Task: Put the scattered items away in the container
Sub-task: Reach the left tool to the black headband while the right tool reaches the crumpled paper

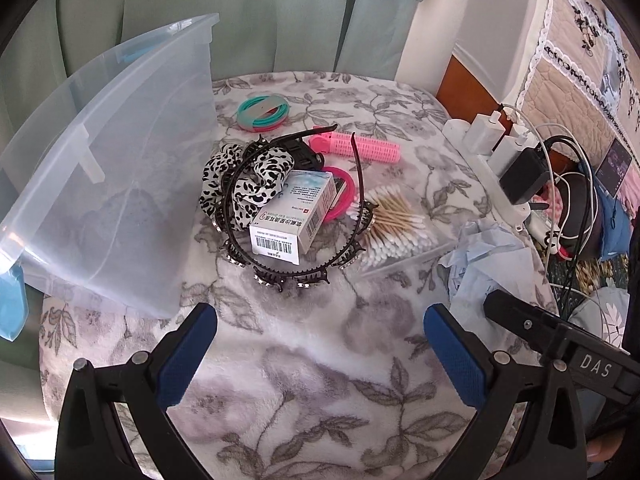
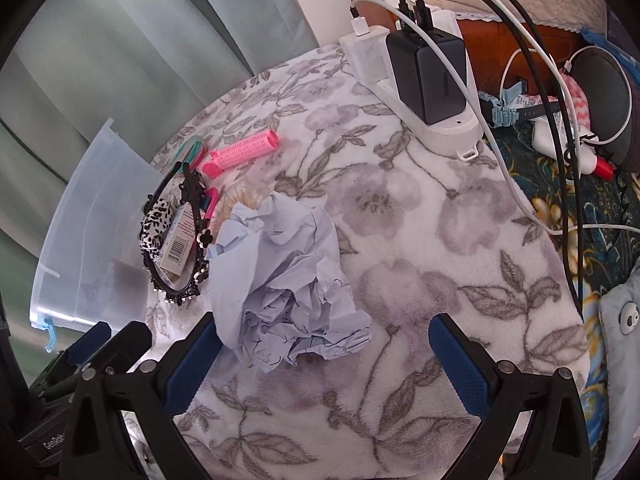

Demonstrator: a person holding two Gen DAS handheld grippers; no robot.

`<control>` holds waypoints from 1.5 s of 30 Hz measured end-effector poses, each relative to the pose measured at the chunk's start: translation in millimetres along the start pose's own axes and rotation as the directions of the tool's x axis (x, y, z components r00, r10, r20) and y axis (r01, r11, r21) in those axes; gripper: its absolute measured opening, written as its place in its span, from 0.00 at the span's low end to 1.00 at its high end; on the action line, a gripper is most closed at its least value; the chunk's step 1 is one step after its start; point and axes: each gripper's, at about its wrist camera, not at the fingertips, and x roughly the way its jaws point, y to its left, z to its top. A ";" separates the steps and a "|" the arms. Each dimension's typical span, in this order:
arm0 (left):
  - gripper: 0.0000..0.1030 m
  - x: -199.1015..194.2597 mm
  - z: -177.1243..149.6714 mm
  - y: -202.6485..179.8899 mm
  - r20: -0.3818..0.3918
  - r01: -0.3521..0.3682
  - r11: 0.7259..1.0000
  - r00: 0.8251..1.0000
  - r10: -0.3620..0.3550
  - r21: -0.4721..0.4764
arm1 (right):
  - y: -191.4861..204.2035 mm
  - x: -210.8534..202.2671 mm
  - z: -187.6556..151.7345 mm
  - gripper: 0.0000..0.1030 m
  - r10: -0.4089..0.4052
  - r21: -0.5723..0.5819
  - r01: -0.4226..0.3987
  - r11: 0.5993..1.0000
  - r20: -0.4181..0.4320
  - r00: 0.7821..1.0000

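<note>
A clear plastic container (image 1: 120,184) stands tilted at the left of a floral blanket. Beside it lies a pile: a small white medicine box (image 1: 294,214), a black toothed headband (image 1: 296,268), a black-and-white scrunchie (image 1: 244,184), a pink hair roller (image 1: 360,148), teal hair ties (image 1: 262,112), a pink ring (image 1: 342,196) and cotton swabs (image 1: 394,224). Crumpled pale blue paper (image 2: 288,276) lies just ahead of my right gripper (image 2: 328,364), touching its left finger. My left gripper (image 1: 320,356) hangs open short of the headband. Both hold nothing.
A white power strip (image 2: 436,120) with a black charger (image 2: 432,76) and trailing cables sits at the blanket's right edge. Beyond it are a dark round object, a tube and patterned bedding. Pale green curtains hang behind. Bare blanket lies in the foreground.
</note>
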 end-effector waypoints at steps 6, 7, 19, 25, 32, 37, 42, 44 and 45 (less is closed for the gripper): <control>1.00 12.7 4.5 1.7 -0.011 -0.025 1.000 1.000 0.025 -0.003 | 2.1 -0.4 9.6 1.00 0.018 0.006 -0.018 1.000 0.016 1.000; 1.00 14.5 4.7 1.2 -0.012 -0.026 1.000 1.000 0.026 0.002 | 2.1 0.9 10.9 1.00 0.025 0.010 -0.025 1.000 0.013 1.000; 0.84 47.2 11.3 -7.2 -0.034 -0.109 0.990 0.993 0.112 0.085 | 0.6 23.7 16.9 0.89 0.017 0.013 -0.016 1.000 -0.048 0.999; 0.72 67.6 12.9 -10.0 -0.060 -0.136 0.983 0.988 0.144 0.120 | -5.9 32.2 20.1 0.84 0.029 0.037 -0.026 0.999 -0.072 0.997; 0.66 81.9 16.3 -16.4 -0.041 -0.200 0.965 0.977 0.209 0.168 | -2.8 36.3 24.6 0.81 0.042 0.028 -0.040 0.999 -0.074 0.996; 0.66 85.6 21.1 -19.7 0.000 -0.242 0.953 0.969 0.246 0.183 | -1.8 41.3 27.3 0.81 0.045 0.027 -0.043 0.999 -0.080 0.996; 0.36 80.1 24.7 -19.8 0.016 -0.241 0.953 0.970 0.242 0.186 | -2.4 42.5 29.3 0.81 0.048 0.029 -0.046 0.999 -0.078 0.996; 0.31 76.9 24.7 -18.7 0.024 -0.241 0.953 0.970 0.240 0.186 | -3.2 42.2 30.0 0.79 0.048 0.031 -0.046 0.998 -0.076 0.996; 0.29 74.6 25.0 -17.9 0.030 -0.234 0.955 0.972 0.233 0.183 | -3.2 42.2 30.0 0.79 0.049 0.032 -0.047 0.998 -0.077 0.996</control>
